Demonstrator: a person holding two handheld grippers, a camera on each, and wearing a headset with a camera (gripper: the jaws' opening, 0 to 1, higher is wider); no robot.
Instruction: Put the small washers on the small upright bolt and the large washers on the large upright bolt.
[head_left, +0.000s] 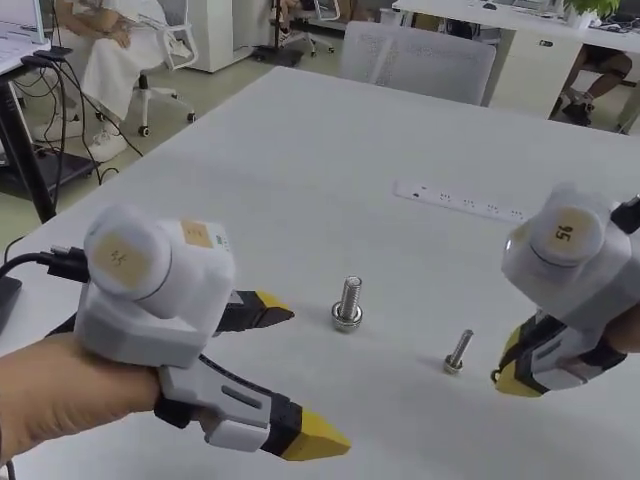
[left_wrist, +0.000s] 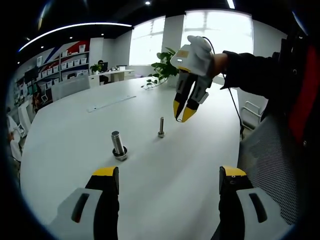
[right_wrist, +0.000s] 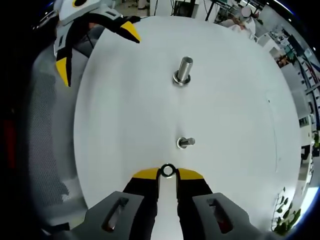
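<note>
Two bolts stand upright on the white table. The large bolt has a ring-like base. The small bolt stands to its right. My right gripper hovers just right of the small bolt, shut on a small washer pinched between its yellow tips. My left gripper is open and holds nothing, low and left of the large bolt.
A white power strip lies farther back on the table. A grey chair stands at the far edge. A seated person is off to the back left, beside cables and a desk.
</note>
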